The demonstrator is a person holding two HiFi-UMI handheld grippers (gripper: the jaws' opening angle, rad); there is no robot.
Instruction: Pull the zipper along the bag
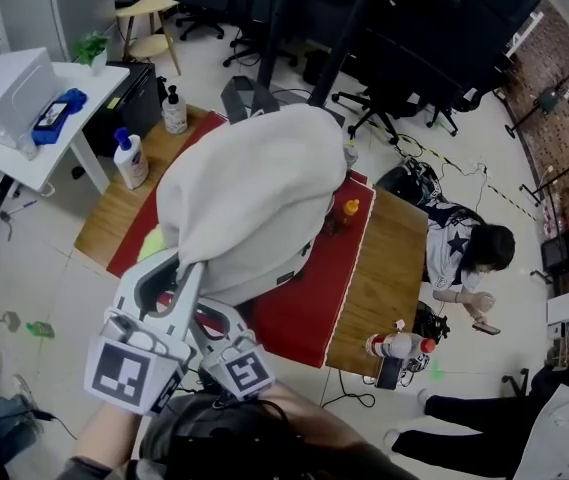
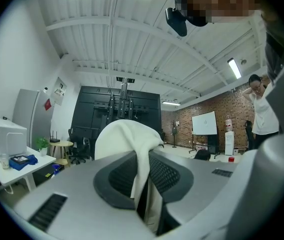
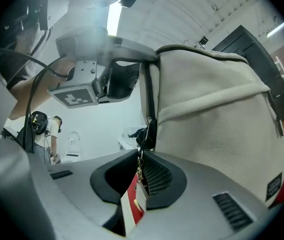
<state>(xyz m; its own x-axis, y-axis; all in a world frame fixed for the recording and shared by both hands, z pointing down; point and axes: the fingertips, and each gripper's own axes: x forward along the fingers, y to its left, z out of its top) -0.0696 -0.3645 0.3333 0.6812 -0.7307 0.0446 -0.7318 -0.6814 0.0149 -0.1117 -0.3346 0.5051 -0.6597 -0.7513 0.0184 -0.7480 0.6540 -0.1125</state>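
The bag (image 1: 244, 198) is a bulky, rounded backpack of cream woven cloth with a fine canvas grain. It stands on a red mat (image 1: 309, 318) that covers part of a wooden table (image 1: 389, 258). A flat band of the same cloth crosses its side, and a small dark label (image 3: 274, 186) is sewn near its lower corner. The zipper (image 3: 150, 96) shows as a thin dark line running up one edge of the bag and over its curved top.

The left gripper (image 2: 142, 180) has its dark ribbed pads pressed together on a soft fold of the cream cloth. The fold drapes down between the jaws, while the rest of the bag rises as a smooth hump just beyond them.

The right gripper (image 3: 139, 176) is closed on a flat red-and-white tag (image 3: 132, 204). The tag hangs from a short metal chain (image 3: 140, 159) clipped to the zipper's slider. The slider sits directly above the jaws, against the bag's edge, and the cloth wall of the bag fills the view to the right.

In the head view both grippers are at the near side of the bag, close together, with their marker cubes toward the person.
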